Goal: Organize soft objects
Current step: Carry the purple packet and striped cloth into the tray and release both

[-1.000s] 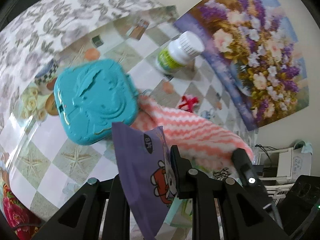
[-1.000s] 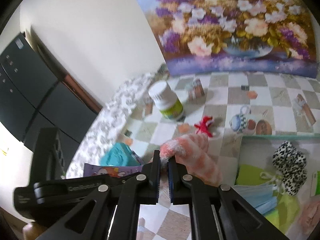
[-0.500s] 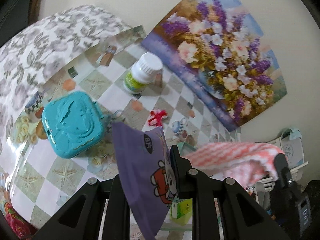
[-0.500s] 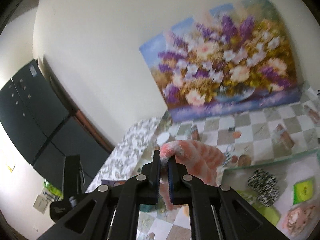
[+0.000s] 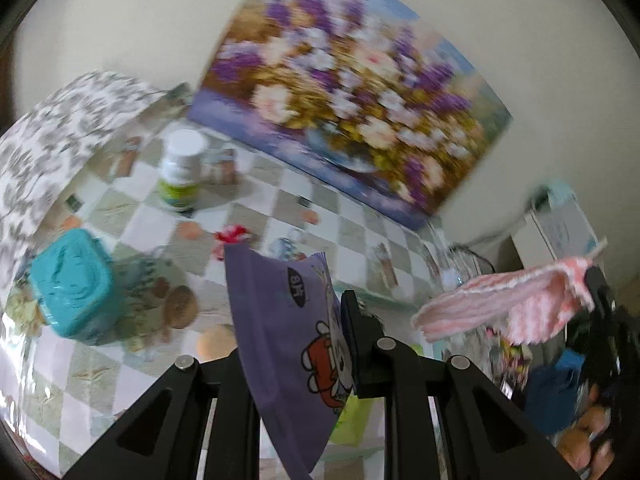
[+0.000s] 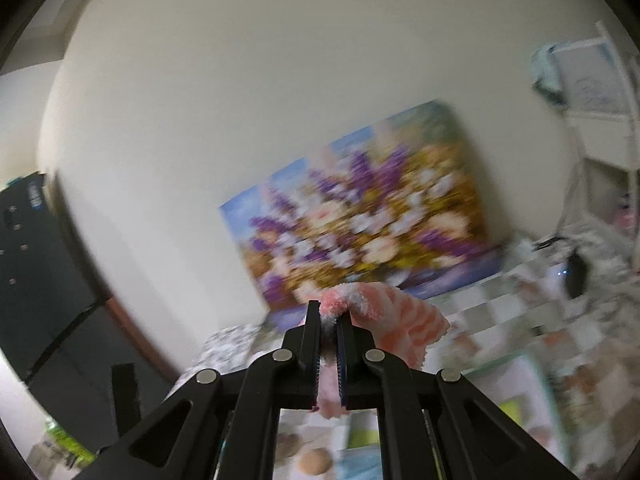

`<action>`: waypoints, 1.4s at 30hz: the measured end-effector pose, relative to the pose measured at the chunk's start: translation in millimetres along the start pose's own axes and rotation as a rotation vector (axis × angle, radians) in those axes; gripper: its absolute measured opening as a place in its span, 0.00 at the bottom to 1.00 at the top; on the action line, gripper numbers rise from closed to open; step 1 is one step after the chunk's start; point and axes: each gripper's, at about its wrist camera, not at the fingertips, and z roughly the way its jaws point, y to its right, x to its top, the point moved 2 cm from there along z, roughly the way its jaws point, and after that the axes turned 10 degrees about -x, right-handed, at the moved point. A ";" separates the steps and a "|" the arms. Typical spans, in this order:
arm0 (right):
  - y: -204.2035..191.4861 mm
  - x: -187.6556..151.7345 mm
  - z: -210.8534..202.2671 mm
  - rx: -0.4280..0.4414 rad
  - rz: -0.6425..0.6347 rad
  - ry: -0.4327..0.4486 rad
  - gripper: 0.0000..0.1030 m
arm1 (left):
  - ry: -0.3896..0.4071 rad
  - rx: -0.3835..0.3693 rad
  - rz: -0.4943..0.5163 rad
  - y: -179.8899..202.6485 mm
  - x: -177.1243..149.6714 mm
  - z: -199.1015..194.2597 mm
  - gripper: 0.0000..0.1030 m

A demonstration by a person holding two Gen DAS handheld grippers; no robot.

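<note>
A purple packet [image 5: 268, 280] with a cartoon print stands upright in my left gripper [image 5: 294, 320], which is shut on it above the checked tablecloth [image 5: 280, 200]; the packet hides the left finger. A pink-and-white zigzag cloth [image 5: 508, 308] hangs in the air at the right of the left wrist view, held by my right gripper [image 5: 598, 292]. In the right wrist view the right gripper [image 6: 328, 320] is shut on a bunched edge of the cloth [image 6: 400, 320], which droops to the right, well above the table.
A teal lidded box [image 5: 74, 284], a white bottle [image 5: 182, 172] and a small red bow [image 5: 232, 236] sit on the table. A flower painting [image 5: 348, 120] leans on the wall behind. A tray [image 6: 532, 364] with green items lies below the right gripper. A dark cabinet [image 6: 36, 272] stands left.
The pink cloth has left the table and gone up and to the right with the right gripper. Both grippers have risen; the left one rolled, still holding the purple packet.
</note>
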 end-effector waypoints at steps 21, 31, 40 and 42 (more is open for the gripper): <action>72.8 -3.4 -2.7 -0.350 0.031 -0.066 0.07 | -0.321 0.040 0.257 67.5 -87.6 112.1 0.19; 82.2 -34.0 38.0 -0.336 0.059 -0.263 0.07 | -0.349 0.026 0.202 56.0 -89.6 126.5 0.19; 88.6 -71.4 79.7 -0.326 0.066 -0.447 0.09 | -0.340 0.038 0.148 40.9 -84.3 134.9 0.19; 91.1 -81.5 88.4 -0.331 0.069 -0.499 0.09 | -0.346 0.033 0.123 37.2 -84.1 136.7 0.19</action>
